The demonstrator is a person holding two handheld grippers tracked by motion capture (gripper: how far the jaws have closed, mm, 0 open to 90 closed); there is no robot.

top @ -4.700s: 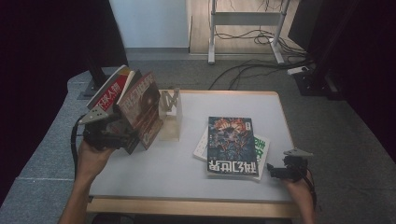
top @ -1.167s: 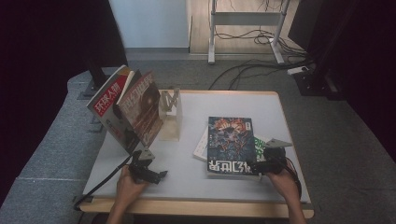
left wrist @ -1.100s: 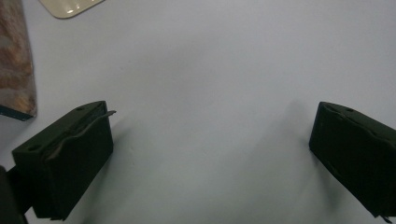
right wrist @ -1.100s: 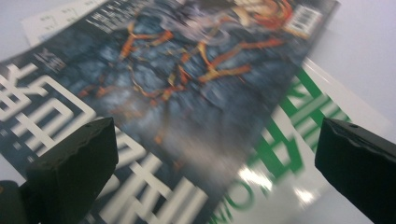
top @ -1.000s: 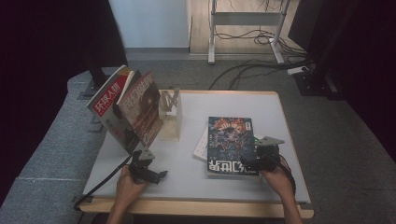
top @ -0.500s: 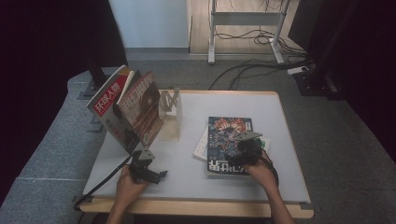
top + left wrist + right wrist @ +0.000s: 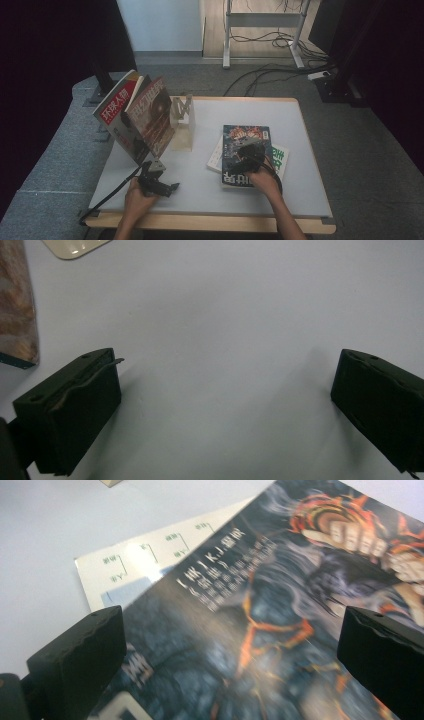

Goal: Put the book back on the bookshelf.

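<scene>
Right gripper (image 7: 248,156) moved over magazine (image 7: 246,140), jaws apart.

Two magazines (image 7: 137,116) lean in the stand (image 7: 182,122), two more (image 7: 246,154) lie stacked, and two grippers (image 7: 156,182) work.

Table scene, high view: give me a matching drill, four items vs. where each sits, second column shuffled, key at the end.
Items:
1. dark magazine
2. red magazine
3. clear stand
4. left gripper

Places:
A. near front left table edge, jaws open over bare tabletop
B. upright, table middle, beside the leaning magazines
C. flat on the pale booklet, under the right gripper
D. leaning at the table's left edge

Pairs: 1-C, 2-D, 3-B, 4-A
</scene>
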